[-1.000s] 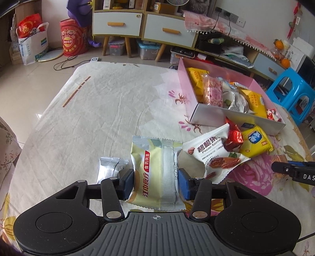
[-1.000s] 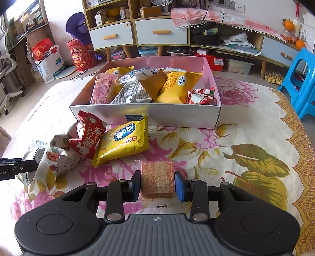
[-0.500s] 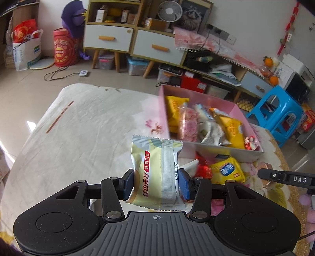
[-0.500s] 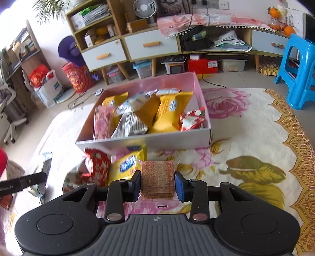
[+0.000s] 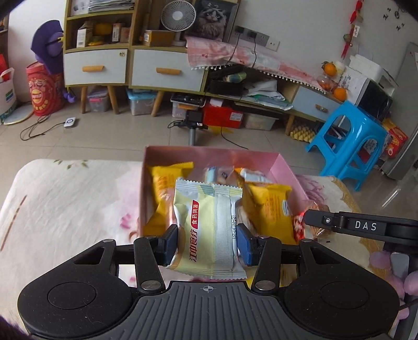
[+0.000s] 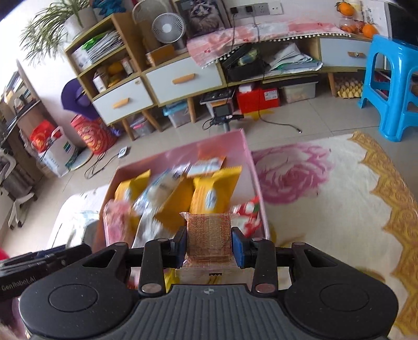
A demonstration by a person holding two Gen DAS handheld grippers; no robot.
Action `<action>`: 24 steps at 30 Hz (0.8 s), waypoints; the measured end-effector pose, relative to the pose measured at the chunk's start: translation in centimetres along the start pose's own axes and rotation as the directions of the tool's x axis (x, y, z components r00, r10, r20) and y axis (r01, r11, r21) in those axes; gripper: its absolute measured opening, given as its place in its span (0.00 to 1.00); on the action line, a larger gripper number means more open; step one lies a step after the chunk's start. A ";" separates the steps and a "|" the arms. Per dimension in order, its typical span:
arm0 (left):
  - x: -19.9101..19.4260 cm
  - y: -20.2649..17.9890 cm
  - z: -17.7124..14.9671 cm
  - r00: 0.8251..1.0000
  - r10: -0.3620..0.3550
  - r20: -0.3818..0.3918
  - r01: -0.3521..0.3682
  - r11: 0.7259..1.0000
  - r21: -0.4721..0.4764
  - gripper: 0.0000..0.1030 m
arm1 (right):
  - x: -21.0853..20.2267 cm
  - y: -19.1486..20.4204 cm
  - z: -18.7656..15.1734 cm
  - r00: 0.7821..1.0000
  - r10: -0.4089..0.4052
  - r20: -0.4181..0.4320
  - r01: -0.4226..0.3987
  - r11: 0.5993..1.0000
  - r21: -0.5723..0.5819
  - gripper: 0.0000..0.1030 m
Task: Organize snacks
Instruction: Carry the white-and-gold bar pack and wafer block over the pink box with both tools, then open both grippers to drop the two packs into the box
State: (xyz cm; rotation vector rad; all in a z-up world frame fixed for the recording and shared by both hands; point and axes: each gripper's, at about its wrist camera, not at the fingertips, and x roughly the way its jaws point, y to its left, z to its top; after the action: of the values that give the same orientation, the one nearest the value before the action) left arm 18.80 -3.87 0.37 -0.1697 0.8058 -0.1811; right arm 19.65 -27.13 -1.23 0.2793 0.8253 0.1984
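2 tools, 1 pink box, 1 blue stool, 1 fan, 2 held snack packets

Bright, even daylight; motion blur smears the snacks (fisheye-curved edges).

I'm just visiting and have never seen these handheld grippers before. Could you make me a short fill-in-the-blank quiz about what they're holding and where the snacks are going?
1. The left gripper is shut on a pale yellow snack packet with ______ lettering printed on it.
2. The right gripper is shut on a brown ______ in clear wrap.
3. The box that already holds several snacks is ______ inside.
4. The plastic stool on the floor is ______.

Missing words: red; wafer; pink; blue
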 end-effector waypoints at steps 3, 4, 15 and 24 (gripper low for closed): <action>1.9 -0.3 1.6 1.000 -0.013 0.002 0.013 1.000 -0.017 0.43 | 1.2 -0.5 1.7 1.000 0.000 0.025 0.000 1.000 0.006 0.26; 2.5 -0.3 2.0 1.000 -0.012 0.007 0.012 1.000 -0.023 0.43 | 1.6 -0.7 2.2 1.000 0.002 0.031 -0.002 1.000 0.012 0.26; 7.3 -1.1 4.9 0.998 0.058 0.015 -0.057 0.998 -0.023 0.43 | 5.8 -2.0 4.9 0.999 -0.007 0.034 0.005 0.999 0.050 0.26; 7.5 -1.1 5.0 1.000 0.020 0.011 -0.020 0.999 -0.028 0.58 | 5.5 -2.2 5.1 0.999 -0.008 0.053 0.005 0.998 0.069 0.39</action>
State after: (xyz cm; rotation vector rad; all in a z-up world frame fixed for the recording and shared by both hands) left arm 27.38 -6.23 -1.23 -0.1890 0.7991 -0.1498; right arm 27.22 -28.55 -2.45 0.3456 0.7815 0.1559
